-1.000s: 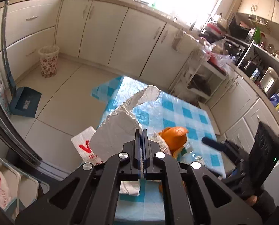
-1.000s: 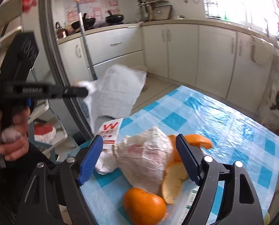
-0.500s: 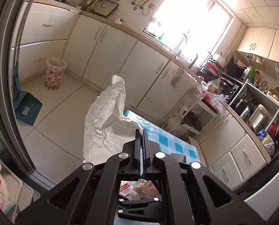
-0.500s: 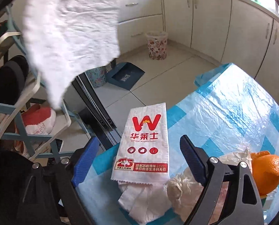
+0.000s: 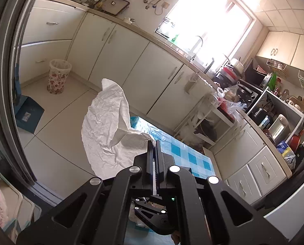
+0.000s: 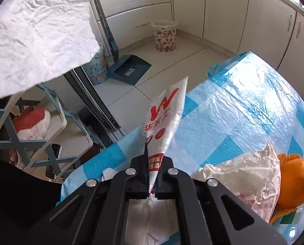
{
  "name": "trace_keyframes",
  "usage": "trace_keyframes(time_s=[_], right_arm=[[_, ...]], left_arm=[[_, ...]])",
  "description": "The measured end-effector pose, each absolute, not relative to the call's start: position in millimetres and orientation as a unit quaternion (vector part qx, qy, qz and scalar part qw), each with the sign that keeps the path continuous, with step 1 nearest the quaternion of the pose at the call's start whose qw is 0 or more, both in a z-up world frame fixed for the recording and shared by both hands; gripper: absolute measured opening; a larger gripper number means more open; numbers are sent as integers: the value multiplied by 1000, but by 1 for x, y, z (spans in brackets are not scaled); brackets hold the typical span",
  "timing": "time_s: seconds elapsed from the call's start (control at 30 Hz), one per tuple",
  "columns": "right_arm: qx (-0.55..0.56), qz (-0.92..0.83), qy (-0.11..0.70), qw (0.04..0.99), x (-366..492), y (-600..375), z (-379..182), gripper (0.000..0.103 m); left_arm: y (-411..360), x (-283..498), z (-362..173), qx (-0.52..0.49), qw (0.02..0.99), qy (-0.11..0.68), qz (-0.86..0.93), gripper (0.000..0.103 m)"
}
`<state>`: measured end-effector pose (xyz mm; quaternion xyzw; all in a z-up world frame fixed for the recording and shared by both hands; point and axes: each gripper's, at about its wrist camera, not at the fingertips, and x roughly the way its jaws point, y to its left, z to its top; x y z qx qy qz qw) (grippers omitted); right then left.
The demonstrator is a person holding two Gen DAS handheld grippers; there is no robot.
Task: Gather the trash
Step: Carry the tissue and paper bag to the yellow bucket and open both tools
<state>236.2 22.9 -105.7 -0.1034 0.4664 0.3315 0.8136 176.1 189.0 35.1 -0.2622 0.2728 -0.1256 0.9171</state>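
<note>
1. My left gripper (image 5: 154, 143) has its jaws pressed together on a fold of the white plastic bag (image 5: 109, 130), which hangs out in front of it above the kitchen floor and shows again at the top left of the right wrist view.
2. My right gripper (image 6: 153, 161) is clamped on the lower end of the printed paper wrapper (image 6: 164, 120), a white sleeve with red lettering that stands up from the jaws and leans over the near edge of the blue checked tablecloth (image 6: 243, 106).
3. I judge the wrapper very light and fairly stiff along its length, since it stays upright from a pinch at one end. It should creasе rather than tear, so an end grip is enough.
4. The bag looks thin, limp and crinkled. One pinch will not open its mouth; I would want hold near the rim so the opening faces the wrapper.
5. Still on the cloth to my right: a crumpled greasy paper (image 6: 246, 179), orange peel (image 6: 295, 179) just beside it, and a white tissue (image 6: 152, 220) under my gripper.
6. The peel is heavier and slick, best taken by an edge; the crumpled paper will squash under the pads.
7. A patterned wastebasket (image 6: 165, 35) stands by the cabinets, well apart.
</note>
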Motion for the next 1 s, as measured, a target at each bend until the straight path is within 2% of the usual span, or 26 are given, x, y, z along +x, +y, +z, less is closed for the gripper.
trace_keyframes(time_s=[0.3, 0.57, 0.83, 1.0], right_arm=[[-12, 365, 406, 838, 186, -54, -48, 3], [17, 284, 359, 889, 143, -172, -9, 3], [73, 112, 375, 917, 117, -334, -23, 3], [89, 7, 420, 903, 107, -422, -50, 3]], left_arm=[[165, 175, 36, -238, 917, 280, -153, 2], [88, 166, 45, -202, 903, 300, -233, 2], [-40, 167, 48, -167, 863, 337, -338, 2], [-143, 165, 50, -136, 830, 358, -406, 2]])
